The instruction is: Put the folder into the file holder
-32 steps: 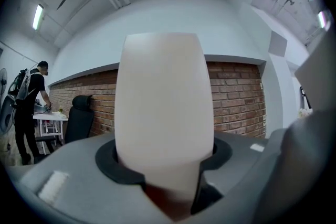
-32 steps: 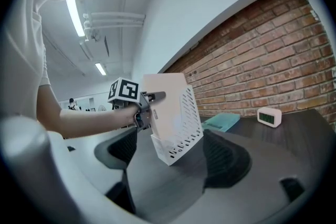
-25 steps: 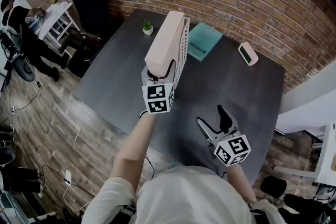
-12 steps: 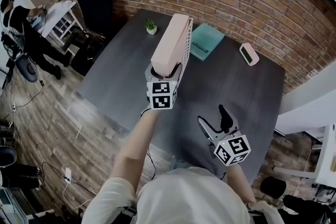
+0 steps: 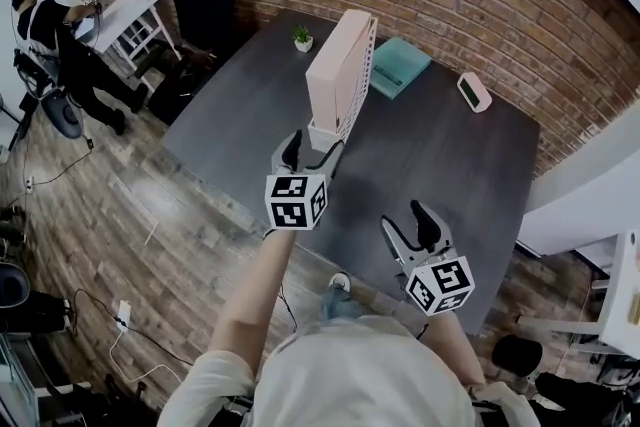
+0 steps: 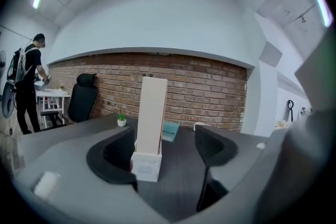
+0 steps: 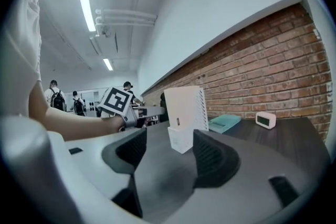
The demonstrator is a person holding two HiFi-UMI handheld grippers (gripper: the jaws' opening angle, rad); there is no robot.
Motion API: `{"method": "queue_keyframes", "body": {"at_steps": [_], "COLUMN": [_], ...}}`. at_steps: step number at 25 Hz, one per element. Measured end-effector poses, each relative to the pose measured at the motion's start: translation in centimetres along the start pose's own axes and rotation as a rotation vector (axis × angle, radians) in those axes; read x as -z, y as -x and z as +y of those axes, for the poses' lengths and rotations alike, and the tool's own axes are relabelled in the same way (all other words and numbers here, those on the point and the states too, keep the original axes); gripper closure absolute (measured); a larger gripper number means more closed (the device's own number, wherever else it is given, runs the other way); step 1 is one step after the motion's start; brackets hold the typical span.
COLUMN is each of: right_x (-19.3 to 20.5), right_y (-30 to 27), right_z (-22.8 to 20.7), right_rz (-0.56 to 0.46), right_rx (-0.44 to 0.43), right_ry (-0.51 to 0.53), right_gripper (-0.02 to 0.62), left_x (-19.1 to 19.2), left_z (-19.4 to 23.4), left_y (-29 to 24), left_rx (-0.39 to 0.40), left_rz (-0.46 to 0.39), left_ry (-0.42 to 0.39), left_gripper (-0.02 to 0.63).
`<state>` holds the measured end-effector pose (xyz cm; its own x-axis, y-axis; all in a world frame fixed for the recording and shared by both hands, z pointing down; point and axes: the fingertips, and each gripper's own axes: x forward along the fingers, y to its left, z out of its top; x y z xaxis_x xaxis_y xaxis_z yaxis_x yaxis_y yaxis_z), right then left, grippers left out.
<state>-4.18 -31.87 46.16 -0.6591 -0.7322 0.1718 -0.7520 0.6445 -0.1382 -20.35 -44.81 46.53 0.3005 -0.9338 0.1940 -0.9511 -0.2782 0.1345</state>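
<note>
Step in hand, as judged: release after placement. The pale pink folder [image 5: 333, 65] stands upright in the white file holder [image 5: 322, 136], near the middle of the dark grey table [image 5: 470, 165]. Its lower edge sits inside the holder's front pocket and its face lies against the perforated side wall.

The left gripper [image 5: 309, 155] sits just in front of the holder's base. Its jaws are opening and stand wide. In the left gripper view the holder and folder appear beyond the pads, touching neither, so nothing is gripped.

The right gripper [image 5: 410, 233] hovers nearer the person, well apart from the holder. Its jaws are closing with nothing between them. The holder shows only in the distance past them.

A teal notebook [image 5: 398, 67], a small white clock [image 5: 473, 92] and a small potted plant [image 5: 302, 38] lie further back on the table, clear of the work.

Assessment: the task appears essentially complete. The next move calls for drawing the left gripper straight back, clear of the holder's base. The tall, narrow holder looks liable to tip if it is nudged.
</note>
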Motion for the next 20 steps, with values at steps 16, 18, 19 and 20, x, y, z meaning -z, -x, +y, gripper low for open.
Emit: {"method": "queue_keyframes", "body": {"at_steps": [16, 18, 19, 20], "right_x": [3.5, 3.9, 4.2, 4.4], "right_y": [12.9, 14.5, 15.3, 16.1], "right_z": [8.2, 9.2, 9.7, 10.2], "right_rz": [-0.008, -0.016, -0.019, -0.020], "right_rx": [0.047, 0.055, 0.058, 0.061], "right_ry": [0.085, 0.092, 0.094, 0.094], "right_gripper": [0.567, 0.587, 0.592, 0.592], "left_x": [7.0, 8.0, 8.4, 8.9], "left_z": [-8.8, -9.5, -9.8, -10.1], "left_y": [24.5, 27.0, 28.3, 29.5], "left_rx": [-0.040, -0.044, -0.044, -0.041], "left_rz": [0.010, 0.014, 0.017, 0.020], "left_ry": [0.025, 0.036, 0.045, 0.054], "left_gripper": [0.584, 0.595, 0.595, 0.595]}}
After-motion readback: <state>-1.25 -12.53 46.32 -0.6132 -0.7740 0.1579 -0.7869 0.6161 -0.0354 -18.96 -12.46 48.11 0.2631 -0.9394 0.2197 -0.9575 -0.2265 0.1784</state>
